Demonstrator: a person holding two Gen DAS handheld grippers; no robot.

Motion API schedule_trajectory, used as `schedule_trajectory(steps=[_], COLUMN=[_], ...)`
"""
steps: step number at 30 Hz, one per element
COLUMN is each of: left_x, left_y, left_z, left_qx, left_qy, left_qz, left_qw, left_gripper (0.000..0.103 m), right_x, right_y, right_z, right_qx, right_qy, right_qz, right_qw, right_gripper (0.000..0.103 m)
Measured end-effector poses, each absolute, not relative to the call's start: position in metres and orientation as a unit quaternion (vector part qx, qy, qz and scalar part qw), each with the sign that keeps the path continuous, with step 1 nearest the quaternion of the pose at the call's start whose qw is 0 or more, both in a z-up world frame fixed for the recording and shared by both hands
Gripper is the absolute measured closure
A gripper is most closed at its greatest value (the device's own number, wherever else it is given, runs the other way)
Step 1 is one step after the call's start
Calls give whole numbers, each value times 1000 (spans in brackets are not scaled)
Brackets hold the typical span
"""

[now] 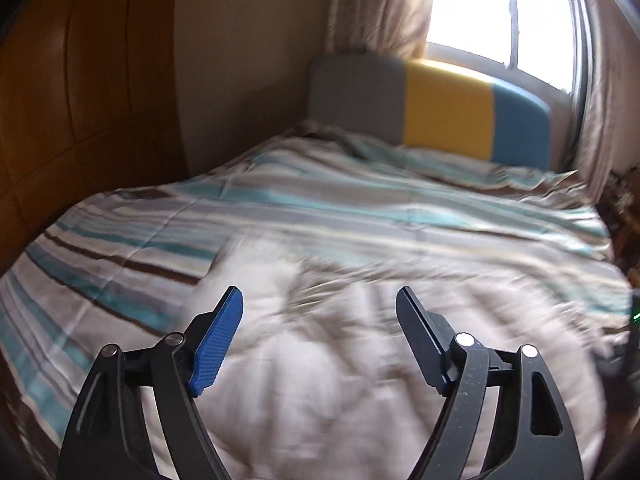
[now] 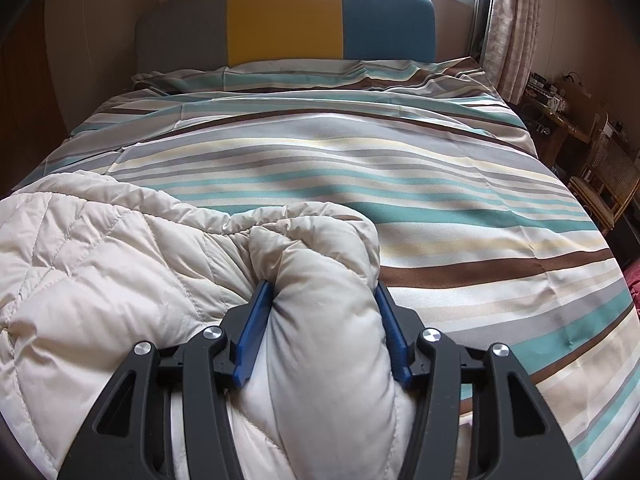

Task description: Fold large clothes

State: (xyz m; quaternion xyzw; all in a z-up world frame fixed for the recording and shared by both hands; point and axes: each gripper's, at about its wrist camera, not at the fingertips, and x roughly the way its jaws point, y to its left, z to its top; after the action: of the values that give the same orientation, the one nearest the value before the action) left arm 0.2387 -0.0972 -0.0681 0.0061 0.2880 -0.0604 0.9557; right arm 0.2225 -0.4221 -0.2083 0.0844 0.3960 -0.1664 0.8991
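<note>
A thick fold of the cream quilted coat point(image 2: 100, 280) is clamped between the right claw point(image 2: 324, 292); the left claw point(image 1: 320, 300) is held spread above it, empty.

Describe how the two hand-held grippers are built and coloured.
Both match: the left hand-held gripper and right hand-held gripper have matte black linkage arms with triangular cut-outs, round silver pivot pins, and flat fingers faced with ribbed blue pads. No cables, sleeves or markings are visible.
</note>
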Motion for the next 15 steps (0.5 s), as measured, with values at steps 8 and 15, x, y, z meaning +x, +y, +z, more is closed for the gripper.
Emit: schedule_trajectory(steps=[8,15], left_x=[254,270], left_y=[-178,-187], left_z=[-94,-149], left_qx=[57,79], left_qy=[309,346], left_qz=[-99,-91], left_qw=[944,931], left_gripper=[18,12], right_x=[222,221], right_y=[-422,-424], right_z=[-208,-207], right_qx=[86,88], right_qy=[395,393], right_qz=[-168,-169], right_qw=[899,899], right_gripper=[49,46])
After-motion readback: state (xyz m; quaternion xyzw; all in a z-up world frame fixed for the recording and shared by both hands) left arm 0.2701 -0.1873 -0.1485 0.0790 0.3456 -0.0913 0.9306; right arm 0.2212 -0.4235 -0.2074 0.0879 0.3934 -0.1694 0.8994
